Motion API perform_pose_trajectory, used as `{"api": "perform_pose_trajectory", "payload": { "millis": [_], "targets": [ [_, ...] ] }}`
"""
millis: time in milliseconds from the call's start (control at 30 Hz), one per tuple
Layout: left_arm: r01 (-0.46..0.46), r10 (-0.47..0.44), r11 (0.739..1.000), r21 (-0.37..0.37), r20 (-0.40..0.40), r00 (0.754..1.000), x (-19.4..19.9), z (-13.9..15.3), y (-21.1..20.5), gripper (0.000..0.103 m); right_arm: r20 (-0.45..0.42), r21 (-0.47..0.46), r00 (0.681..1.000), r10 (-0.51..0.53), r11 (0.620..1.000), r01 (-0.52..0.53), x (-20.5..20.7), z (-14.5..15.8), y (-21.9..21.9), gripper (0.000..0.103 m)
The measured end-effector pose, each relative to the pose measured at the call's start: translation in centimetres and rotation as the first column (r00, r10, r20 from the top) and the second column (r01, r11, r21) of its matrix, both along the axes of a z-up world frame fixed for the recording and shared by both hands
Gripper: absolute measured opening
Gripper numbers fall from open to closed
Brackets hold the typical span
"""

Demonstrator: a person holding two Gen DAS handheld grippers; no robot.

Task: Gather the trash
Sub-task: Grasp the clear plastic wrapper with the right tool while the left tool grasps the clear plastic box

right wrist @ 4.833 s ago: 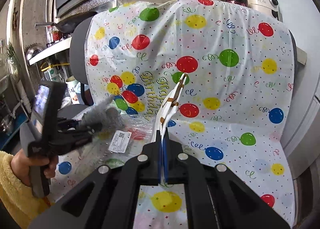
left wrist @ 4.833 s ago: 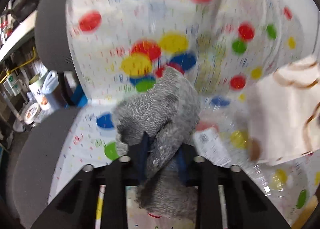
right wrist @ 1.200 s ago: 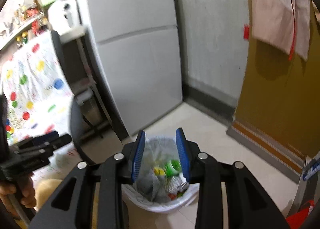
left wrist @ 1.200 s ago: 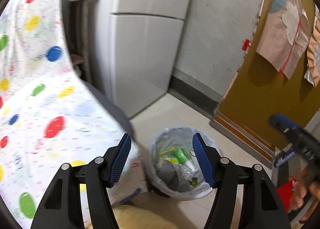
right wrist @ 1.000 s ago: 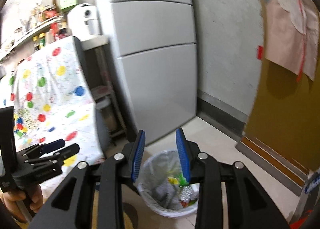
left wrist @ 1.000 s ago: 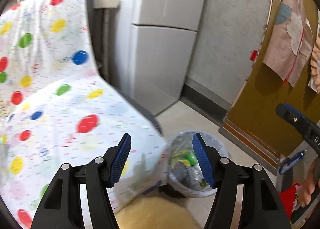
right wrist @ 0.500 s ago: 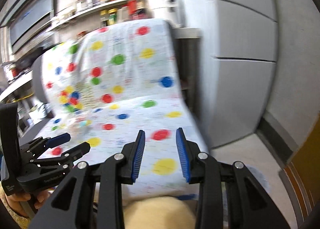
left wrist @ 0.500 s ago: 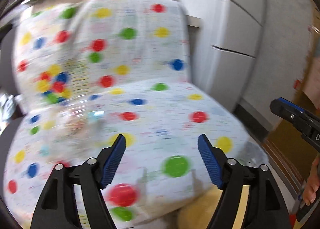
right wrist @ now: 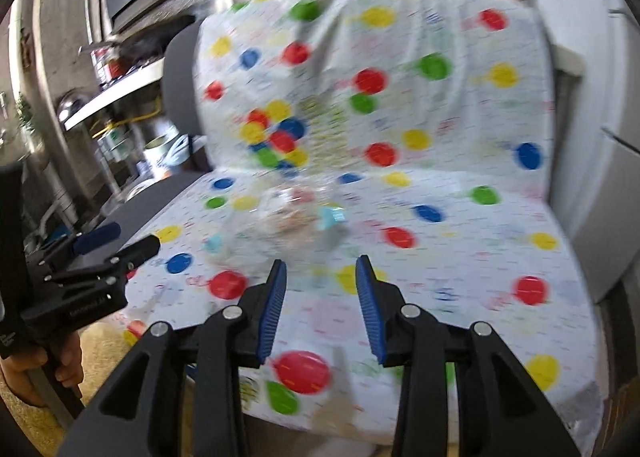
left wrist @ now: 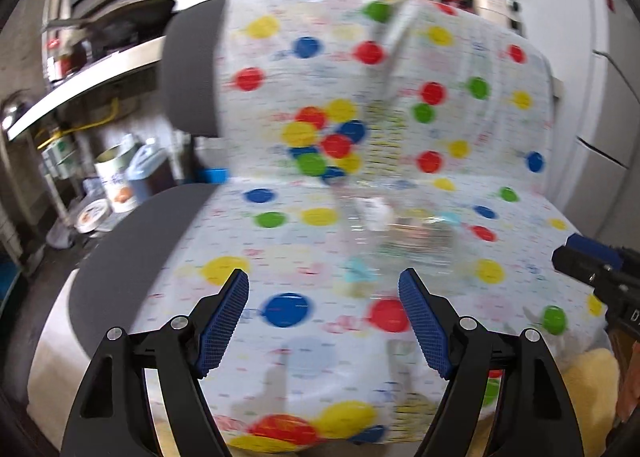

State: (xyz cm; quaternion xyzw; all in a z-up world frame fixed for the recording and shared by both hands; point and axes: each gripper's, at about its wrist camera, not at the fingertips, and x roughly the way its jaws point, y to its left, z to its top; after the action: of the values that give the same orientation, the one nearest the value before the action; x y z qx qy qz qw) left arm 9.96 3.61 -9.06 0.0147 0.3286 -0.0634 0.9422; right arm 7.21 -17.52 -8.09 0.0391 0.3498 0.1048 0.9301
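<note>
A crumpled clear plastic wrapper with a white label and pale blue bits lies on the seat of a chair covered by a balloon-print cloth; motion blurs it. My left gripper hovers just short of it, open wide with nothing between its blue pads. In the right wrist view the wrapper sits ahead and slightly left of my right gripper, whose narrower jaws are opening and hold nothing. Each gripper shows in the other's view: the right gripper and the left gripper.
The chair's dark grey side is bare on the left. Tins and tubs stand on the floor beyond it, under a shelf. A white fridge flanks the chair's right. A hand holds the left gripper.
Both grippers swung away from the lined bin on the floor and now face the covered seat. The grey cloth and white scrap held earlier are gone from the jaws. The left jaws stand wider.
</note>
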Motion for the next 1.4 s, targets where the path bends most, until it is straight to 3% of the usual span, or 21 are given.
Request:
{"api": "perform_pose_trajectory", "payload": {
  "millis": [233,633,867,1100,1133,1200,1267,1400],
  "targets": [
    [-0.056,0.055,0.998,-0.025,-0.027,0.998,1.4,-1.0,3.0,0.078,-0.083,0.082,0.994,0.071,0.995,-0.065,3.7,-1.9,2.4,0.036],
    [-0.058,0.057,0.998,-0.035,-0.051,0.997,4.2,-2.4,3.4,0.078,-0.198,0.060,0.979,0.048,0.998,-0.036,7.2,-4.5,3.6,0.036],
    [-0.057,0.054,0.997,-0.046,-0.073,0.996,4.8,-3.0,3.5,0.078,-0.231,0.136,0.971,0.053,0.990,-0.022,9.2,-5.3,3.7,0.055],
    [-0.057,0.054,0.998,-0.033,-0.076,0.996,4.7,-2.9,3.3,0.078,-0.245,0.195,0.969,0.029,0.981,0.020,11.2,-6.1,4.2,0.056],
    [-0.057,0.055,0.998,-0.033,-0.076,0.996,4.7,-2.9,3.3,0.078,-0.243,0.189,0.970,0.020,0.982,0.027,11.3,-6.1,4.2,0.054],
    [-0.057,0.055,0.998,-0.032,-0.076,0.996,4.7,-2.9,3.4,0.078,-0.240,0.186,0.971,0.004,0.982,0.042,11.5,-6.0,4.2,0.028],
    [-0.059,0.057,0.998,-0.026,-0.069,0.996,4.6,-2.7,3.3,0.078,-0.214,0.194,0.977,-0.005,0.980,0.047,11.2,-5.5,3.8,0.016],
    [-0.064,0.062,0.998,-0.019,-0.062,0.996,4.2,-2.2,3.3,0.078,-0.062,0.196,0.998,0.000,0.981,0.012,8.9,-2.3,2.8,0.005]
  ]
}}
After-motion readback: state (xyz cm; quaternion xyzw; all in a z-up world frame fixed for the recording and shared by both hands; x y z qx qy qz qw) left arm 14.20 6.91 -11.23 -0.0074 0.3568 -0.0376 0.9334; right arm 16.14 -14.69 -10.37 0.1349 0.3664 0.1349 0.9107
